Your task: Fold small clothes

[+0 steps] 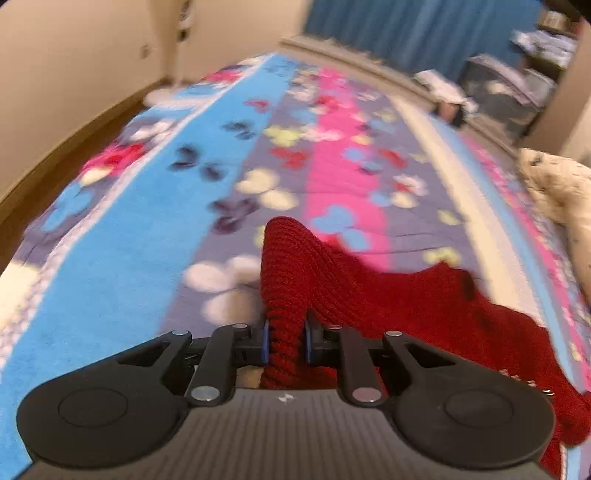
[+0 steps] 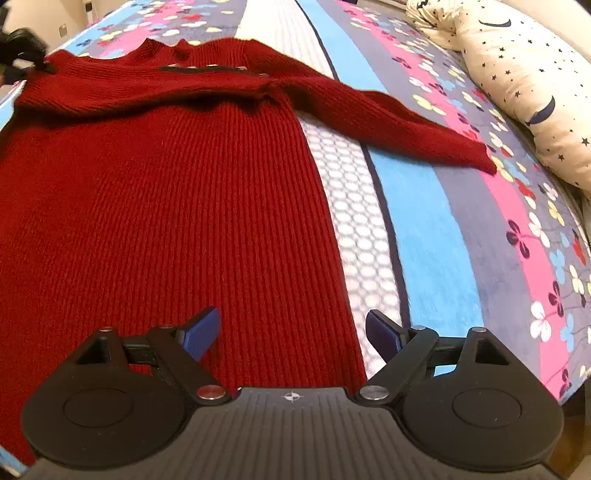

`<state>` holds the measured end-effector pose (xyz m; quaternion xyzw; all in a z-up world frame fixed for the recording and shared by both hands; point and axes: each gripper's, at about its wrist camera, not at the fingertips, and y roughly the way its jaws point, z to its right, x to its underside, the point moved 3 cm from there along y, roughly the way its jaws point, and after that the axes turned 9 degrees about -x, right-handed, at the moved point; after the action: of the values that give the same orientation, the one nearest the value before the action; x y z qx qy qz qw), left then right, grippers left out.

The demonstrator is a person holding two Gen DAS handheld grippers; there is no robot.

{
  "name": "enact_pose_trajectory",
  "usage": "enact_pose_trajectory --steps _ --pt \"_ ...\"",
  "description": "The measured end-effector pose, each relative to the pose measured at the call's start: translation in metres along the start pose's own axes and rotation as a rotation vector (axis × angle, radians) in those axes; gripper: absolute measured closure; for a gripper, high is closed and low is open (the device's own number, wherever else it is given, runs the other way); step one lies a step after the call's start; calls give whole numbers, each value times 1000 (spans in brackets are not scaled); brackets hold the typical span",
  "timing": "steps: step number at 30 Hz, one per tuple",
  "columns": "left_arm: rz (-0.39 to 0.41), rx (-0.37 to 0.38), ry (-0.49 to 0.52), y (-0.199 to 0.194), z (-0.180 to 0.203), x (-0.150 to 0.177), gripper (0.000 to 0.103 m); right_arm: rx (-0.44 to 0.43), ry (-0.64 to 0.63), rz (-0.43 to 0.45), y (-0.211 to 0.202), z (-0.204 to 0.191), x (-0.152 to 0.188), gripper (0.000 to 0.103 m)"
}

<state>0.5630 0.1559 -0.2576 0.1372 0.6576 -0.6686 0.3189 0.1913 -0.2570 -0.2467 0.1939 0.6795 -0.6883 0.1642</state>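
Note:
A dark red ribbed knit sweater point(image 2: 177, 192) lies spread on the bed, neck at the far end, one sleeve point(image 2: 388, 114) stretched out to the right. My left gripper point(image 1: 286, 341) is shut on a bunched fold of the red sweater point(image 1: 295, 266) and holds it lifted above the bedspread; the rest of the knit trails down to the right. My right gripper point(image 2: 291, 334) is open, its blue pads over the sweater's lower right edge, touching nothing. The left gripper shows faintly at the far left of the right wrist view point(image 2: 18, 51), at the sweater's shoulder.
The bedspread point(image 1: 147, 229) is striped blue, pink and grey with flower prints. A cream pillow with stars point(image 2: 517, 81) lies along the right side; it also shows in the left wrist view point(image 1: 557, 188). Walls, blue curtain point(image 1: 406, 29) and cluttered shelves point(image 1: 509, 88) stand beyond the bed.

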Motion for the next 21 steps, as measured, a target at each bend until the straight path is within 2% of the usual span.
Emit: enact_pose_trajectory --steps 2,3,5,6,7,9,11,17,19,21 --pt "-67 -8 -1 20 -8 7 82 -15 -6 0 0 -2 -3 16" --pt "-66 -9 5 24 -9 8 75 -20 -9 6 0 -3 -4 16" --pt "-32 -9 -6 21 -10 8 50 -23 -10 15 -2 -2 -7 16" --pt "-26 -1 -12 20 -11 9 22 -27 -6 23 -4 0 -8 16" --pt "-23 -6 -24 19 -12 11 3 -31 -2 31 -5 2 -10 16" --pt "7 -25 -29 15 -16 12 1 -44 17 56 -6 9 -16 16" --pt "-14 -6 -18 8 -21 20 1 -78 61 93 -6 19 -30 16" --pt "-4 21 13 -27 -28 47 0 -270 392 241 20 71 -89 16" --pt "-28 -12 65 -26 -21 55 0 -315 470 271 40 81 -109 16" --pt "-41 -95 148 -16 -11 63 0 -355 526 279 66 87 -132 16"
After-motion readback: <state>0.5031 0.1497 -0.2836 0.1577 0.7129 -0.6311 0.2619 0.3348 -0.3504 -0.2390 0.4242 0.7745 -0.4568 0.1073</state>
